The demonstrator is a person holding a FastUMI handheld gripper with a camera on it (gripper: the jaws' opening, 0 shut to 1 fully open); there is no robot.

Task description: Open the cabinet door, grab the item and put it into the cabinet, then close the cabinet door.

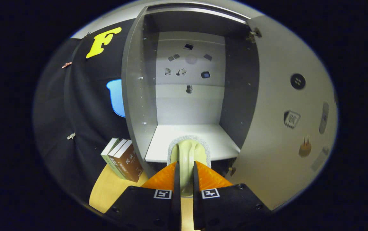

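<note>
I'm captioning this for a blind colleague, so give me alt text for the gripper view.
The gripper is shut on a pale brush by its handle, the head just over the front edge of the open cabinet's shelf. The cabinet door is swung open beside the fingers, and three books stand on the wooden table on the other side.

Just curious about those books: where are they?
The books stand upright on the wooden table, left of the open cabinet and against the black cloth wall, beyond the gripper.
</note>
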